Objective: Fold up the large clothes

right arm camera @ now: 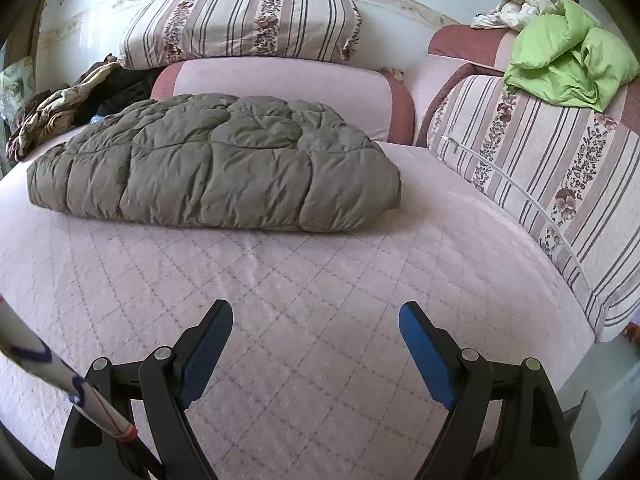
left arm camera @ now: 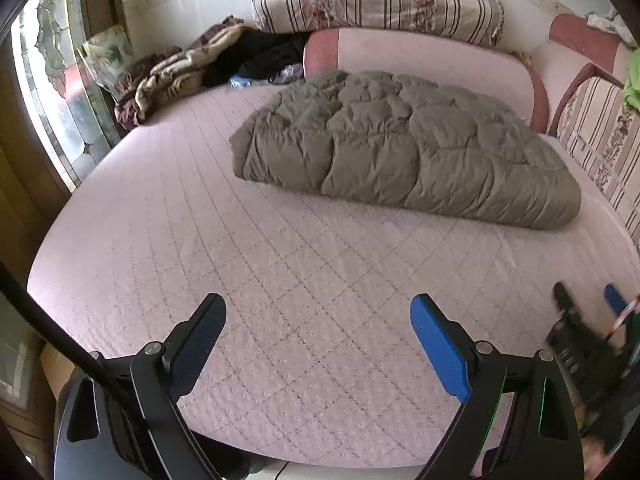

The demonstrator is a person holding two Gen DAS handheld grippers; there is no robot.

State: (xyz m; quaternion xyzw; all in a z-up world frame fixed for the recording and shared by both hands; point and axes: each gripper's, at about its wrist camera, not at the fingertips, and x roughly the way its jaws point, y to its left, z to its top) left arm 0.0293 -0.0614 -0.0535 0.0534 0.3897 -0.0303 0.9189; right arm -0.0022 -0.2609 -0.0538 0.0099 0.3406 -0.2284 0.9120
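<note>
Left tongs point(left arm camera: 318, 316) spread wide, nothing between the blue pads, hovering over the pink quilted bed point(left arm camera: 280, 280). Right tongs point(right arm camera: 316, 322) likewise wide apart and empty, above the same cover. Olive puffy jacket point(right arm camera: 216, 172) lies folded in a bundle further up the bed, well apart from both tongs. Striped cushions point(right arm camera: 240, 24) behind it; green cloth point(right arm camera: 568, 56) at right; dark heap point(left arm camera: 256, 60) at left, possibly clothes, too blurred.

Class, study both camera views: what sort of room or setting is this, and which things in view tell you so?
Probably a living room or bedroom at home: a quilted pink sofa bed, striped floral cushions against the wall, and a folded olive puffer garment lying on it.
</note>
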